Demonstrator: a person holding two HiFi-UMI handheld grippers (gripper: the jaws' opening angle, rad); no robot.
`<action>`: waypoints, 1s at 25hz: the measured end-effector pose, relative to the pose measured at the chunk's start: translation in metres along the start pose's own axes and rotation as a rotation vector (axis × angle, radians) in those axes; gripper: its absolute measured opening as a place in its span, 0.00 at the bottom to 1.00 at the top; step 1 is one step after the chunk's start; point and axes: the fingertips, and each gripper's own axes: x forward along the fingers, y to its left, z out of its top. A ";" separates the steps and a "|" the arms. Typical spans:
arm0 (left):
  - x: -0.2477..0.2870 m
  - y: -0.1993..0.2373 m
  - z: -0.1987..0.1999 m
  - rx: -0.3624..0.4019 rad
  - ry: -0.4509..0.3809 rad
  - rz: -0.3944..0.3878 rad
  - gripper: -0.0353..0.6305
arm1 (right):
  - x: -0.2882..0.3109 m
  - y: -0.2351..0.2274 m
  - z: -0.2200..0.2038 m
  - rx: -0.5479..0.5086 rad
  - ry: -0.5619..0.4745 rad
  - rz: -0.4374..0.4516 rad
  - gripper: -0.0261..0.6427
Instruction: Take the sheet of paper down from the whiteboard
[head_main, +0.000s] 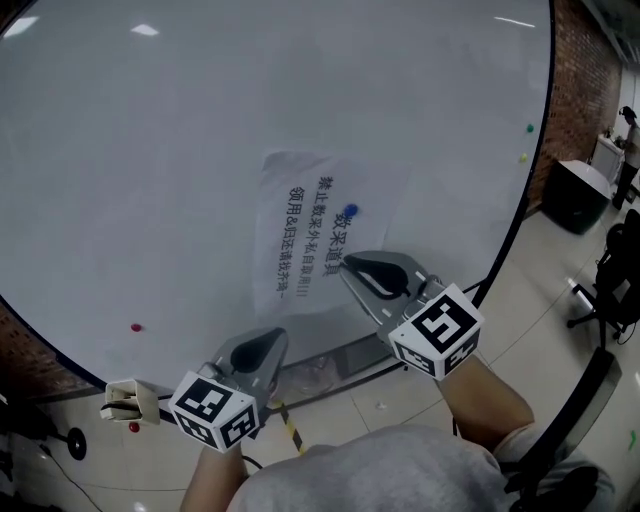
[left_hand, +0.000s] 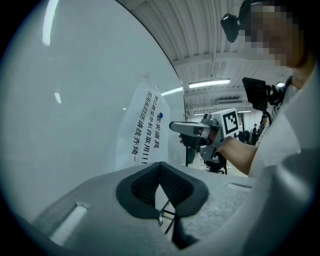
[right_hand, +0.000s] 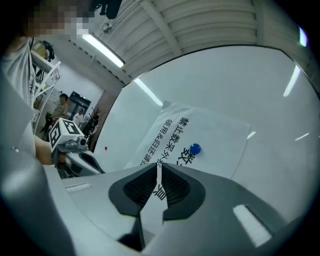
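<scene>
A white sheet of paper (head_main: 300, 230) with printed black characters hangs on the whiteboard (head_main: 150, 150), pinned by a blue magnet (head_main: 349, 212). My right gripper (head_main: 347, 262) points at the sheet's lower right part. In the right gripper view its jaws (right_hand: 159, 167) stand a narrow slit apart, and the paper (right_hand: 210, 135) and the blue magnet (right_hand: 194, 148) lie just beyond them. Nothing is pinched. My left gripper (head_main: 262, 340) hangs lower, below the sheet near the board's bottom edge. It is shut and empty (left_hand: 161, 167), and it looks up at the paper (left_hand: 137, 130) and the right gripper (left_hand: 172, 126).
A red magnet (head_main: 136, 327) sits low on the board's left, and green (head_main: 529, 128) and yellow (head_main: 522, 158) magnets sit at its right edge. A white holder (head_main: 128, 400) hangs under the lower left rim. A black bin (head_main: 578, 195) and an office chair (head_main: 615, 270) stand on the floor at right.
</scene>
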 end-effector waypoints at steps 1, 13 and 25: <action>0.000 0.001 0.001 0.003 0.000 -0.002 0.06 | 0.001 -0.006 0.007 -0.026 -0.011 -0.025 0.07; 0.004 0.011 -0.001 -0.001 0.006 -0.016 0.06 | 0.015 -0.054 0.034 -0.202 -0.070 -0.264 0.19; 0.006 0.025 -0.006 0.012 0.035 0.019 0.06 | 0.023 -0.063 0.033 -0.310 -0.043 -0.344 0.17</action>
